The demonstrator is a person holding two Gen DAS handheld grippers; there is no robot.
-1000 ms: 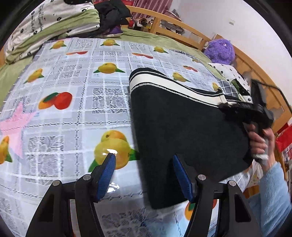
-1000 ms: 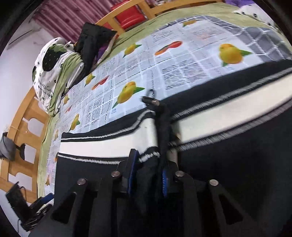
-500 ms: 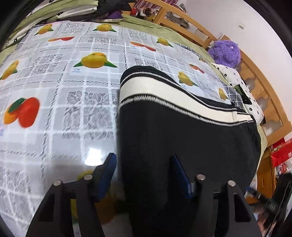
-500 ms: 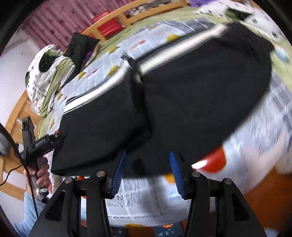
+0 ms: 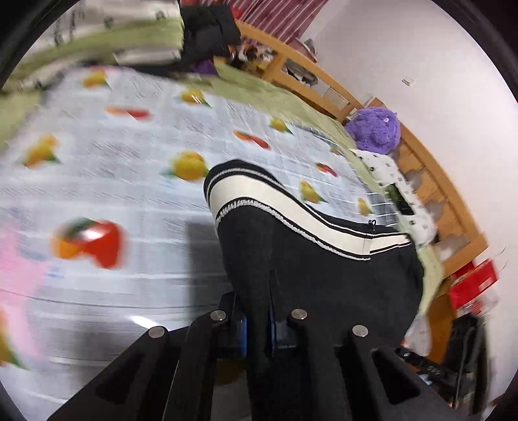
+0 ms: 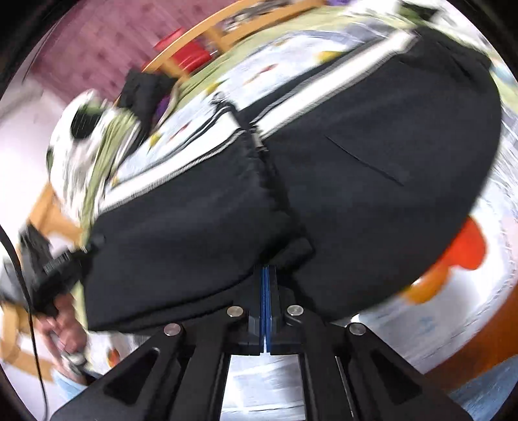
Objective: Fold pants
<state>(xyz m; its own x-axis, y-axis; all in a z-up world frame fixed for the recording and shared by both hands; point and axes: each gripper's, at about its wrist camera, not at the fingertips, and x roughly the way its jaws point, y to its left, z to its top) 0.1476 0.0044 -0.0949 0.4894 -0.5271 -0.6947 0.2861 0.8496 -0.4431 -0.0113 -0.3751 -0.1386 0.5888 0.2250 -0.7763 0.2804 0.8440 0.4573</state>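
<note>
Black pants with a cream-and-black striped waistband lie on a fruit-print cover. In the left wrist view my left gripper is shut, with black fabric from the pants' near edge pinched between its blue pads. The right wrist view shows the pants spread wide, a centre seam running toward my right gripper. Its pads are pressed together, and their tips nip the bunched near hem. At the pants' left edge the left gripper appears, held by a hand. Both views are motion-blurred.
A purple plush toy and a wooden bed frame line the far right. Piled bedding and dark clothes sit at the head. A red box stands off the bed's right side.
The left gripper slid over the pants' near edge and closed on it. The right gripper let go of the waistband, drew back to the near hem and closed there.
</note>
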